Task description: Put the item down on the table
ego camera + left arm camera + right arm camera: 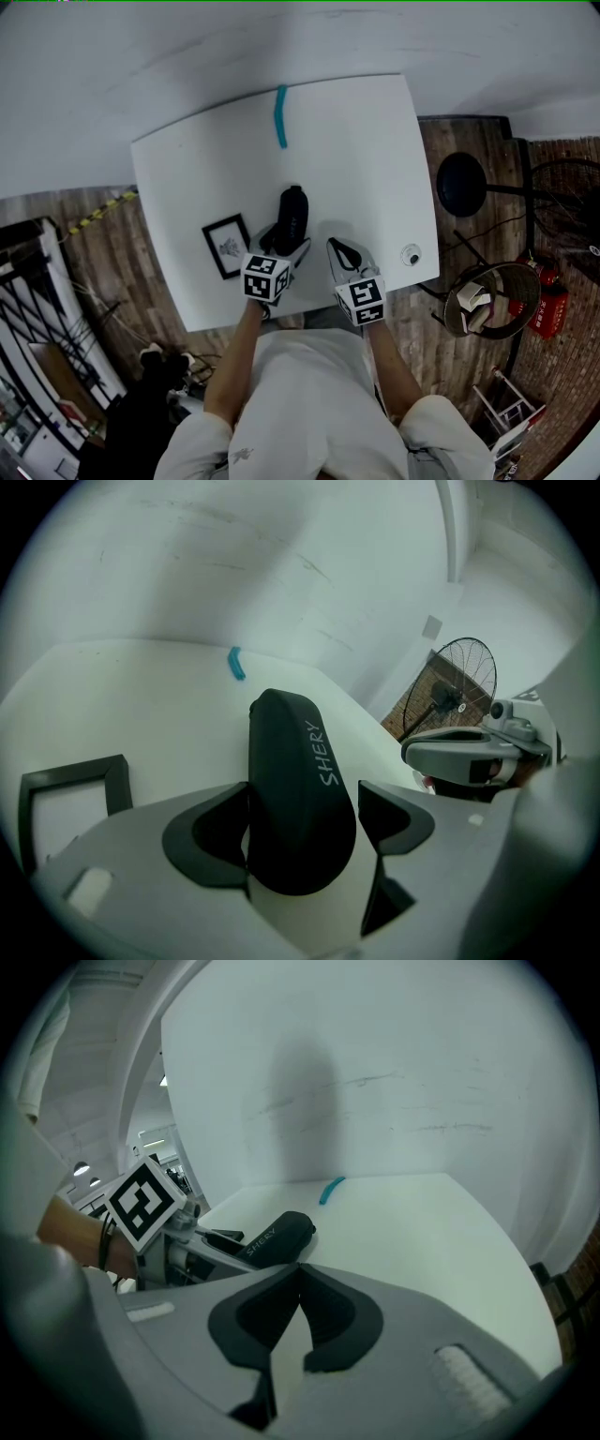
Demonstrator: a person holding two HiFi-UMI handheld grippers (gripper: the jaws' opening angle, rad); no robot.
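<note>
— Left hand-held gripper (305, 822) has its jaws apart around the black case (291, 761), which lies near the front edge of the desk (356, 141).
— Right hand-held gripper (300, 1279) closed, empty. Case looks stiff, light, slick; take its long sides.

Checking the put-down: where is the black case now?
In the head view the black case sits on the table near its front edge, between the left gripper's open jaws, right of the picture frame.

Black case (298, 789) between parted fingers (211, 841)
</note>
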